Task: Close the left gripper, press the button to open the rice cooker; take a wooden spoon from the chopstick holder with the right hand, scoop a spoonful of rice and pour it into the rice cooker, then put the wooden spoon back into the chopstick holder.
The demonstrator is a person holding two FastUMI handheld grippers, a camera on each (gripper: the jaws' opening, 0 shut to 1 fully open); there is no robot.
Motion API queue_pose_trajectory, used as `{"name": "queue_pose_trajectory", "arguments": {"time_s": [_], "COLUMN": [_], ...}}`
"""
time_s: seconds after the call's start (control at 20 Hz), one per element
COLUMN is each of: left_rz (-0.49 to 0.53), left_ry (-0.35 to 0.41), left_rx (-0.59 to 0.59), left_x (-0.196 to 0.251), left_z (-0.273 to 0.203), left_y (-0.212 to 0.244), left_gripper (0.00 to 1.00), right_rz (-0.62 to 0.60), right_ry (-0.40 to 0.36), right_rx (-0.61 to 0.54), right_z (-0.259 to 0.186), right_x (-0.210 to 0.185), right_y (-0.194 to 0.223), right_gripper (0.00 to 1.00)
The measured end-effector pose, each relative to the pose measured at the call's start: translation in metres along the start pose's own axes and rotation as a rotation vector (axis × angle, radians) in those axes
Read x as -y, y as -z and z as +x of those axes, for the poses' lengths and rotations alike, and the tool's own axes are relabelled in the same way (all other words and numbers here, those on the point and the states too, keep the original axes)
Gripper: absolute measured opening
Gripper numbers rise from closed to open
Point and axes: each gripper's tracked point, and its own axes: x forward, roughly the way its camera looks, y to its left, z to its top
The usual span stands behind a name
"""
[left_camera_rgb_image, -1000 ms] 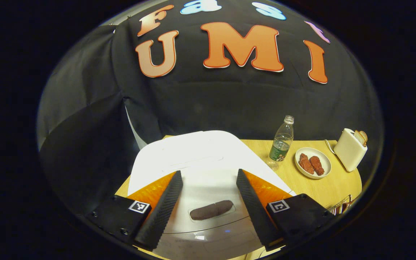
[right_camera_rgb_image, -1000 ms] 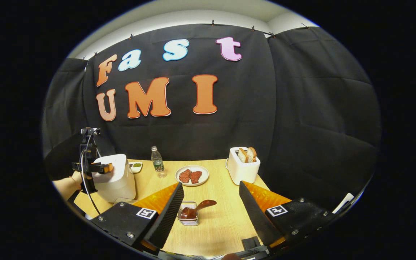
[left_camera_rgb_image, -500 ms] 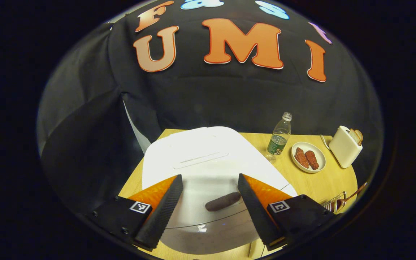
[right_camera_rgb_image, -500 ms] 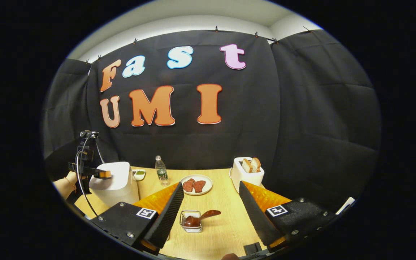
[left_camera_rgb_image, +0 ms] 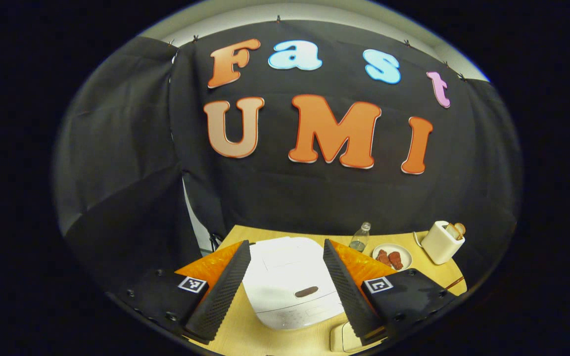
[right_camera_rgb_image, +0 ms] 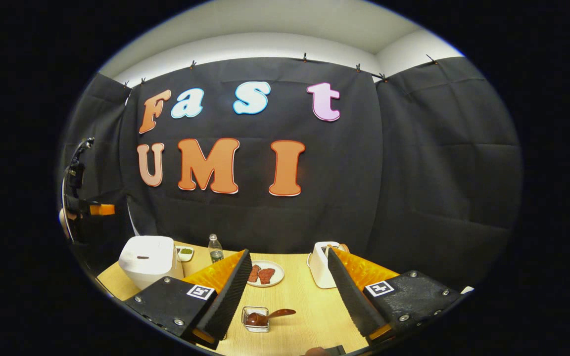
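The white rice cooker [left_camera_rgb_image: 292, 282] stands on the wooden table [left_camera_rgb_image: 413, 277] with its lid down and a brown oval button [left_camera_rgb_image: 307, 291] at the lid's front. My left gripper [left_camera_rgb_image: 286, 244] is open and held high above and behind the cooker, touching nothing. In the right gripper view the cooker [right_camera_rgb_image: 146, 259] sits at the left, with the left gripper [right_camera_rgb_image: 94, 209] raised well above it. A small holder [right_camera_rgb_image: 256, 319] near the table's front carries the wooden spoon [right_camera_rgb_image: 271, 314], handle pointing right. My right gripper [right_camera_rgb_image: 289, 253] is open, well above the holder.
A plastic bottle [right_camera_rgb_image: 214, 248], a small dish [right_camera_rgb_image: 185, 253], a plate of brown meat pieces [right_camera_rgb_image: 264, 273] and a white toaster with bread [right_camera_rgb_image: 320, 264] line the back of the table. A pale object [left_camera_rgb_image: 344, 338] lies at the table's front, right of the cooker.
Both grippers have risen and drawn back from the table. The left gripper has left the cooker lid and now hangs far above it. The lid stays down; the spoon stays in the holder.
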Motion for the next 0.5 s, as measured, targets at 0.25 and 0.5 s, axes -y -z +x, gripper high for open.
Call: {"name": "queue_pose_trajectory", "arguments": {"time_s": [0.25, 0.5], "left_rz": [-0.008, -0.006], "left_ry": [0.002, -0.007], "left_rx": [0.146, 0.212], "left_x": [-0.011, -0.028], "left_z": [-0.067, -0.115], "left_y": [-0.065, -0.092], "left_gripper": [0.99, 0.99], "right_rz": [-0.003, -0.002], "right_ry": [0.003, -0.011], "right_rx": [0.081, 0.133], "right_z": [-0.005, -0.015], "right_x": [-0.006, -0.018], "right_y": [-0.04, -0.064], "right_gripper": [1.0, 0.95]}}
